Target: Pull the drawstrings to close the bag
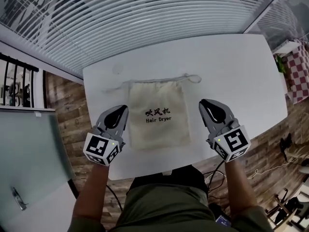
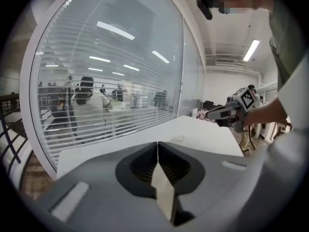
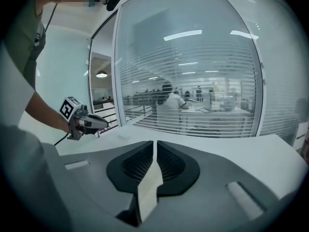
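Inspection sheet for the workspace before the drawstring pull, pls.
Surface: white table, bare around the job.
Job's things: cloth bag lies flat mid-table with its mouth on the far side; the drawstrings trail out to both sides and are not held.
Clutter: nothing seen, only a faint round mark.
Grippers: left gripper is beside the bag's left edge and right gripper is off its right edge; both have jaws together and empty.
Cables: a dark cable hangs below the right gripper, off the table.
Surroundings: glass wall with blinds, wood floor, people beyond the glass.
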{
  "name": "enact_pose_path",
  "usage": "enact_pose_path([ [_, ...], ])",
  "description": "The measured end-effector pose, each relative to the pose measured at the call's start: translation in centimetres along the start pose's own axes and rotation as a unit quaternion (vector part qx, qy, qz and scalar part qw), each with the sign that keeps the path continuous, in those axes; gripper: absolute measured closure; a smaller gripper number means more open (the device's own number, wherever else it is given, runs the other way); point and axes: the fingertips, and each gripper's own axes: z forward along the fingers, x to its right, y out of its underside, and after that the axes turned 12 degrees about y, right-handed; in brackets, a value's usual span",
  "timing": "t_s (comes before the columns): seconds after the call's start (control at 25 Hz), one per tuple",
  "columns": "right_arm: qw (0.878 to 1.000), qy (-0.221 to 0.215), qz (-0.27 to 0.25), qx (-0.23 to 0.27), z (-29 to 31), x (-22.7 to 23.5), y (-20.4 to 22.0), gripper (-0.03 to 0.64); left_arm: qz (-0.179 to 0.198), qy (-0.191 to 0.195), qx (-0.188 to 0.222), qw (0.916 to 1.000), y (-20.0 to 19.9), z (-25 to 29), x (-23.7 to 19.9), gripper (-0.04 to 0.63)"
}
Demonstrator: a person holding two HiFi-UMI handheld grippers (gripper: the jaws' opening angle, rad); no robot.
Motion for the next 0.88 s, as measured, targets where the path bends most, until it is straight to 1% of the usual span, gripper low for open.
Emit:
enact_pose_path([
  [0.08, 1.0, -0.013, -0.021, -0.011, 1.4, 0.9, 1.0, 0.603, 0.001, -0.014, -0.008, 0.9999, 0.5, 0.4, -1.0, 0.586],
  [0.24, 0.997, -0.038, -0.049, -0.037, 4.2, 2.3, 2.8, 0.601, 0.0, -0.04, -0.026, 0.9989, 1.6, 1.3, -3.0, 0.561],
  [0.32, 0.996, -0.047, -0.064, -0.047, 5.6, 2.9, 3.4, 0.566, 0.002, -0.045, -0.039, 0.9982, 2.2, 1.9, -4.0, 0.551],
  [0.52, 0.99, -0.065, -0.114, -0.056, 8.8, 4.4, 4.4, 0.543, 0.003, -0.057, -0.072, 0.9958, 3.6, 2.8, -6.3, 0.54],
  [0.72, 0.98, -0.088, -0.165, -0.073, 11.0, 5.2, 5.9, 0.52, 0.031, -0.052, -0.12, 0.9909, 5.0, 3.7, -8.3, 0.525],
  [0.88, 0.966, -0.106, -0.215, -0.096, 12.3, 5.7, 7.8, 0.489, 0.069, -0.042, -0.165, 0.9831, 6.1, 4.2, -9.8, 0.503],
])
